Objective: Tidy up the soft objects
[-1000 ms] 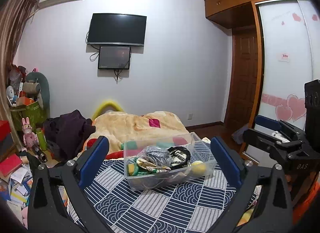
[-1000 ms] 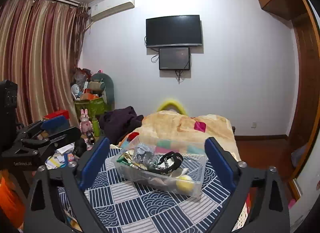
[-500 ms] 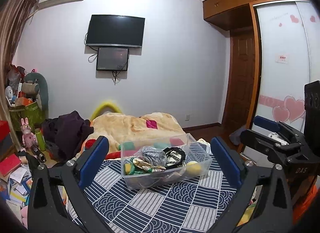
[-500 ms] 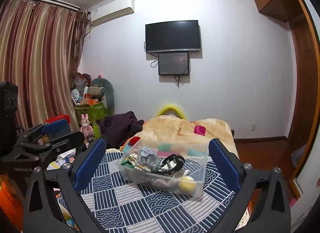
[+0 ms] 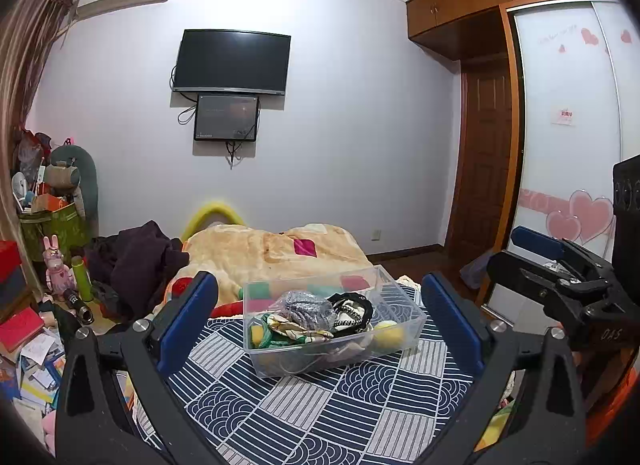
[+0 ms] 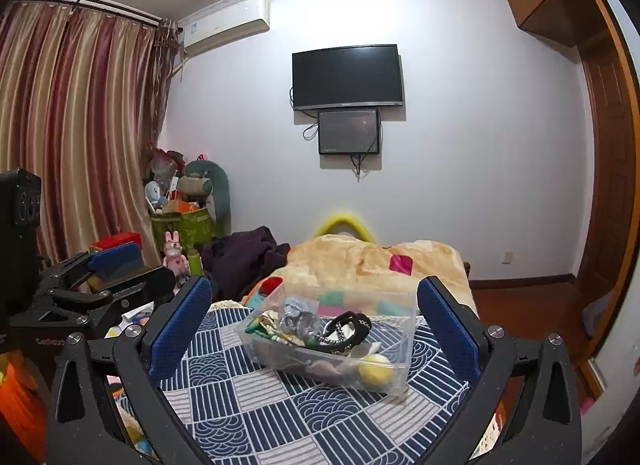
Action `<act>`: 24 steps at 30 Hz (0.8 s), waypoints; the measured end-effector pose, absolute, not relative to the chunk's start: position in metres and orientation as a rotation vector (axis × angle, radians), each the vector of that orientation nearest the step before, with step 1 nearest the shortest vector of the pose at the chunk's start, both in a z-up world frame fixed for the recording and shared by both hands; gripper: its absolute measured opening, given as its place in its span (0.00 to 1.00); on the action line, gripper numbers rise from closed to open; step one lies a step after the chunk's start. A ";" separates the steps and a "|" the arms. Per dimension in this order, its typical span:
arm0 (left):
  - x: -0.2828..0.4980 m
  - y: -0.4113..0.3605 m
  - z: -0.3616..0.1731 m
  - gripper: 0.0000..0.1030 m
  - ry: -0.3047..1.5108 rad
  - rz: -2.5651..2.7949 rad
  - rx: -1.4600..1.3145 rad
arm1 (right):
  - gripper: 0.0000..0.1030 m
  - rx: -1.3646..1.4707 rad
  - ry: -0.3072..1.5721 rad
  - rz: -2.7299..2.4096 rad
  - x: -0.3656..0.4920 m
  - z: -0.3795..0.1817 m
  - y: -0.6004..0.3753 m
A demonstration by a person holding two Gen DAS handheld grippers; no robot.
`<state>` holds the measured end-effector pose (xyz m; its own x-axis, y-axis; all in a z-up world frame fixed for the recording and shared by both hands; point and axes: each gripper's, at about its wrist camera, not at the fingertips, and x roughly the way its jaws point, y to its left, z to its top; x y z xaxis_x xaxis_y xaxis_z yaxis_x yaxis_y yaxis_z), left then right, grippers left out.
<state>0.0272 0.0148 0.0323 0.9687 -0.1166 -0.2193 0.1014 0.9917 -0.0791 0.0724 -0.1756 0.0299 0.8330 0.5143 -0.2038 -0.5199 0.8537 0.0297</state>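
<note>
A clear plastic bin (image 5: 400,339) sits on a navy and white patterned cloth (image 5: 312,405) on the bed. It holds soft things: a silver-grey scrunchie (image 5: 306,305), a black headband (image 5: 356,313), green bands (image 5: 276,339) and a yellow ball (image 5: 386,335). The bin also shows in the right wrist view (image 6: 400,361). My left gripper (image 5: 320,313) is open and empty, held back from the bin. My right gripper (image 6: 314,317) is open and empty, also short of the bin. Each gripper shows at the edge of the other's view.
A beige blanket (image 5: 260,249) and a dark purple garment (image 5: 136,261) lie beyond the bin. Books, toys and a green box (image 5: 52,225) clutter the floor at left. A wardrobe (image 5: 568,145) and a door stand at right. A TV (image 5: 232,61) hangs on the far wall.
Both grippers have tilted upward and drawn back a little, so the bin sits lower and slightly smaller in both views. Both stay open and empty.
</note>
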 end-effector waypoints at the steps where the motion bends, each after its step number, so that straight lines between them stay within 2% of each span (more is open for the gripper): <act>1: 0.027 0.015 0.032 1.00 0.226 -0.111 -0.068 | 1.00 -0.027 0.208 0.549 0.073 0.030 -0.176; 24: 0.027 0.015 0.032 1.00 0.222 -0.118 -0.070 | 1.00 -0.018 0.215 0.548 0.068 0.032 -0.177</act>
<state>0.0269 0.0148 0.0319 0.9686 -0.1245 -0.2151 0.1092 0.9907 -0.0818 0.0677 -0.1772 0.0317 0.8317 0.5151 -0.2072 -0.5188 0.8539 0.0405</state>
